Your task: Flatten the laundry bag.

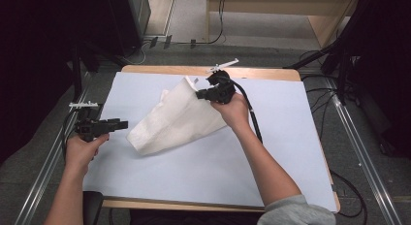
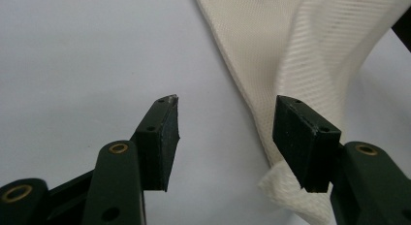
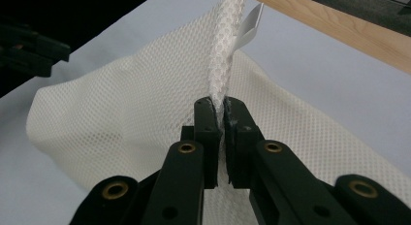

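Note:
A white mesh cloth (image 1: 169, 120) lies partly on the pale blue sheet (image 1: 271, 152), its far end lifted. My right gripper (image 1: 199, 94) is shut on that raised edge; in the right gripper view the mesh cloth (image 3: 121, 123) is pinched between the black jaws of the right gripper (image 3: 220, 111) and rises above them, with a small white tag (image 3: 249, 21) at its top. My left gripper (image 1: 123, 123) is open at the left of the sheet, pointing at the cloth's near corner. In the left gripper view the left gripper (image 2: 225, 116) has nothing between its jaws, and the cloth (image 2: 271, 55) runs behind the right-hand jaw.
The sheet covers a wooden table (image 1: 203, 70) whose far edge shows as a light strip (image 3: 339, 26). Cables (image 1: 252, 113) trail from the right gripper across the sheet. Metal rails (image 1: 358, 147) run along both sides of the table, with dark stands beyond.

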The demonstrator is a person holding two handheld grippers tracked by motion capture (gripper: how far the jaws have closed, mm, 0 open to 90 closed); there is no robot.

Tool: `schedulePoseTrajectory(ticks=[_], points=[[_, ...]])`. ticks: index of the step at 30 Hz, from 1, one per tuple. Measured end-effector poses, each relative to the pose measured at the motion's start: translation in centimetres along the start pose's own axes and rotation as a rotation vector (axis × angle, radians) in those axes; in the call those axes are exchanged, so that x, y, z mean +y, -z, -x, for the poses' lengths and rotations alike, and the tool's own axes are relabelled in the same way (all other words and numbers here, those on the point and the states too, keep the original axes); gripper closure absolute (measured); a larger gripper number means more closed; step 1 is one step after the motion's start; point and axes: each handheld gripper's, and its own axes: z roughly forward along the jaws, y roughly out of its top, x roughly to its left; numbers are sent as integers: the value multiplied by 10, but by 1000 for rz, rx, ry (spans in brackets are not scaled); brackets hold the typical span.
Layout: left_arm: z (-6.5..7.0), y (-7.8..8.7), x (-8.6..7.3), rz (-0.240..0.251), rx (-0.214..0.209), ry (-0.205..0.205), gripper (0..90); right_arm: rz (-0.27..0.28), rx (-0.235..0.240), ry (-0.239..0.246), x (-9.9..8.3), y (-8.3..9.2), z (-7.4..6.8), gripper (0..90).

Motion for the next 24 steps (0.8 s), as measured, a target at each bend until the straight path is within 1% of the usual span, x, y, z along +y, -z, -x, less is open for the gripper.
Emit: schedulePoseTrajectory(ticks=[1,2,4,6,8,9,11,12,13,14,15,16,17,18,19,20,21,22,23,24], points=[[0,0,0,0,0,0,432,0,0,0,0,0,0,869],[0,0,0,-1,2,-2,433,2,-5,9,-10,12,-4,868],[1,0,0,0,1,-4,432,4,-7,16,-13,15,-5,868],[2,-1,1,-2,3,-5,432,7,0,14,-25,30,-9,866],[3,-1,1,-2,5,-6,433,7,1,13,-27,33,-9,866],[3,-2,1,-1,3,-9,433,18,6,13,-36,42,-11,866],[4,-6,4,-5,-22,-7,436,17,15,12,-43,47,-11,865],[4,-6,4,-5,-22,-7,437,17,15,12,-43,47,-11,865],[8,-10,9,-3,-42,-11,436,24,32,-4,-54,54,-11,864],[8,-10,9,-3,-42,-11,436,21,31,-5,-57,56,-11,864],[14,-16,13,-15,-49,-29,437,22,29,-1,-62,58,-11,865],[14,-16,13,-15,-49,-29,437,22,29,-1,-62,58,-11,865],[20,-24,15,-34,-54,-47,437,20,32,-10,-70,62,-10,864],[23,-27,16,-46,-53,-59,437,23,33,-15,-74,65,-10,864],[23,-27,16,-46,-53,-59,437,23,33,-15,-74,65,-10,864],[26,-32,18,-57,-58,-74,438,22,35,-18,-81,68,-11,863],[29,-35,20,-62,-57,-80,438,22,35,-18,-81,68,-11,863],[32,-41,27,-77,-54,-107,439,22,35,-18,-87,71,-11,862],[35,-44,32,-74,-55,-110,440,26,38,-18,-90,72,-11,862],[35,-44,32,-74,-55,-110,440,29,44,-20,-93,73,-12,862]])
